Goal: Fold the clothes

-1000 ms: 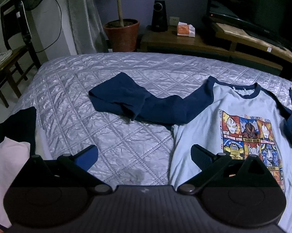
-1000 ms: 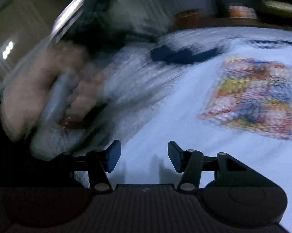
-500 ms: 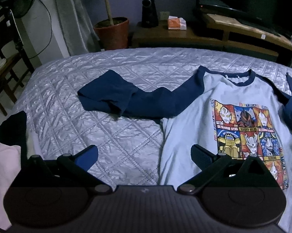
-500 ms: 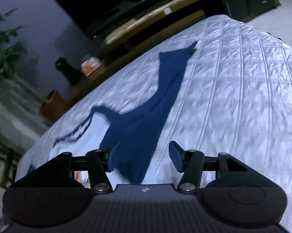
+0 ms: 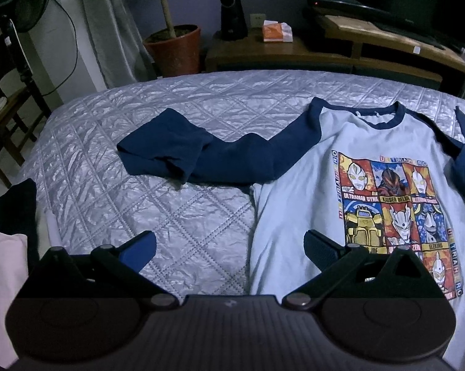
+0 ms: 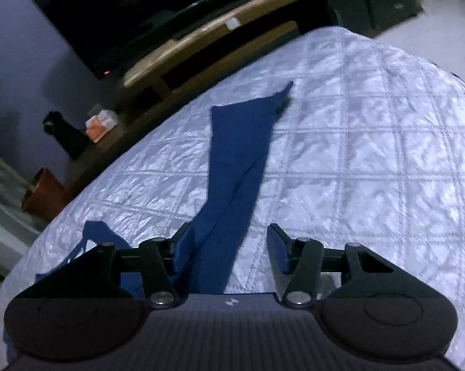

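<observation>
A light blue shirt [image 5: 294, 185] with navy sleeves and a colourful cartoon print is lying face up on the quilted bed [image 5: 176, 216], its collar pointing toward the far edge. One sleeve [image 5: 201, 154] is stretching across the quilt toward the left edge, its cuff end folded over on itself. The other sleeve [image 6: 235, 167] is lying straight out toward the bed's far right corner (seen best from the right wrist).

The left gripper [image 5: 230, 242] is hovering wide open over the shirt's side hem near the front edge, gripping nothing. The right gripper [image 6: 229, 244] is closing, its jaws in the frame standing apart, with the base of the straight sleeve lying between them; the pads are not pressing on the cloth.
</observation>
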A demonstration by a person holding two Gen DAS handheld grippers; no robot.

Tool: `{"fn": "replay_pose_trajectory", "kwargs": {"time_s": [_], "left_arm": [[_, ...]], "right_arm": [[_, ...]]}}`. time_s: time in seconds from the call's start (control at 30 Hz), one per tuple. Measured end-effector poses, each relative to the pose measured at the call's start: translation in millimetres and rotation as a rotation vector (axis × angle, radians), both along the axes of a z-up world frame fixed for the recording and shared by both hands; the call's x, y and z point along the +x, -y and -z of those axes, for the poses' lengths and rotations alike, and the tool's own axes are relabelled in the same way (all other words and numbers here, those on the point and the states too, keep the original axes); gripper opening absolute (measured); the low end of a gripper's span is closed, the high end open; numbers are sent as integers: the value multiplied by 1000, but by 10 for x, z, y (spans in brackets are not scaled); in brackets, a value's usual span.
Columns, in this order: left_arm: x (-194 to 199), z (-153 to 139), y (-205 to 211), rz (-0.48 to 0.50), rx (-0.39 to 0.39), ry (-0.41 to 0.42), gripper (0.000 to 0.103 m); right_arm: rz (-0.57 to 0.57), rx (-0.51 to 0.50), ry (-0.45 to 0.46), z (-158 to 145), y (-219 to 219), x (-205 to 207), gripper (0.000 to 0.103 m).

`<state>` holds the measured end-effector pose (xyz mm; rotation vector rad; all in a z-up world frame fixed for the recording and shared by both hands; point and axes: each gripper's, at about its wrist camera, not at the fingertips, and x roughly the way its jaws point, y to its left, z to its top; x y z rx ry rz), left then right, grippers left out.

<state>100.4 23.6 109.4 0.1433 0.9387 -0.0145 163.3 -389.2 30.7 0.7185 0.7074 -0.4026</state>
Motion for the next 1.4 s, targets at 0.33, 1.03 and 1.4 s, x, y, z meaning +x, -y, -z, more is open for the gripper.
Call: {"fn": "replay_pose_trajectory", "kwargs": {"time_s": [0.33, 1.03, 1.4], "left_arm": [[-10, 1, 24, 4, 0, 0, 101], [-31, 3, 34, 14, -8, -2, 101], [-34, 13, 56, 24, -8, -3, 101]], "right_arm": [[-162, -197, 307, -690, -498, -309, 4], [-783, -404, 88, -661, -2163, -1241, 64], [-448, -168, 26, -215, -1698, -579, 62]]}}
